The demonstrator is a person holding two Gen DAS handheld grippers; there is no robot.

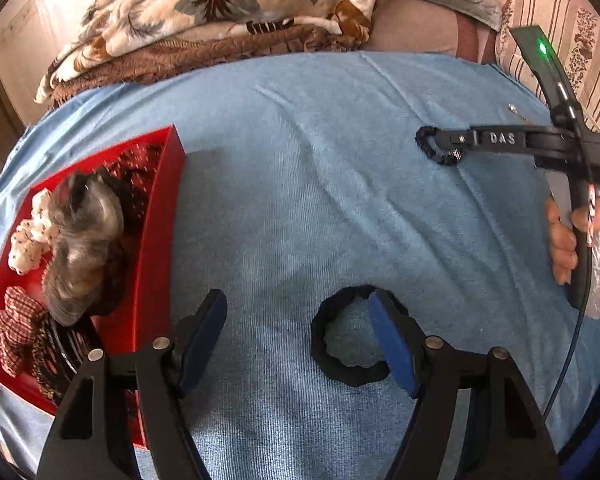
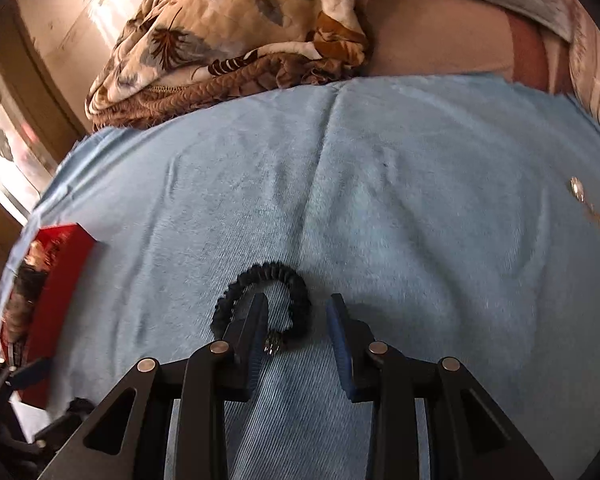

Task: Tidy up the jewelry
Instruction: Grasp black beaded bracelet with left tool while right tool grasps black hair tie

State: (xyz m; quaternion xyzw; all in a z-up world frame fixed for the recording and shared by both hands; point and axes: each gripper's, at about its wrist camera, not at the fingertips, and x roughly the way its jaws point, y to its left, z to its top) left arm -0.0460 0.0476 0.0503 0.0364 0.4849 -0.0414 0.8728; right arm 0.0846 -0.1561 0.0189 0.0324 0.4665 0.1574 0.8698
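**A:** Where does everything sit?

**B:** On the pale blue terry towel (image 1: 300, 184). The red rectangular plastic tray (image 1: 162, 240) at its left edge already holds fabric scrunchies and a grey-brown hair piece. A plain black fabric hair band (image 1: 340, 364) lies flat under the left gripper (image 1: 304, 340), and a black coiled cord bracelet with a small metal bead (image 2: 268, 300) lies under the right gripper (image 2: 296, 332).

**A:** Is either gripper holding anything?

**B:** I'd say no. The left gripper's jaws stand wide, one blue pad over the band's ring, the other on bare towel toward the tray; nothing is pinched. The right gripper's jaws are parted too, one finger inside the bracelet's loop, the pads not pressing on the cord.

**A:** How should the pick-up go?

**B:** For the band, lower until both tips touch the towel, straddle one side of the ring, and close on that strand only, avoiding the pile. For the bracelet, centre the cord between the pads away from the bead, since the coil may spring aside.

**A:** Anything else loose?

**B:** A thin silvery chain (image 2: 588, 208) lies far right, well apart.
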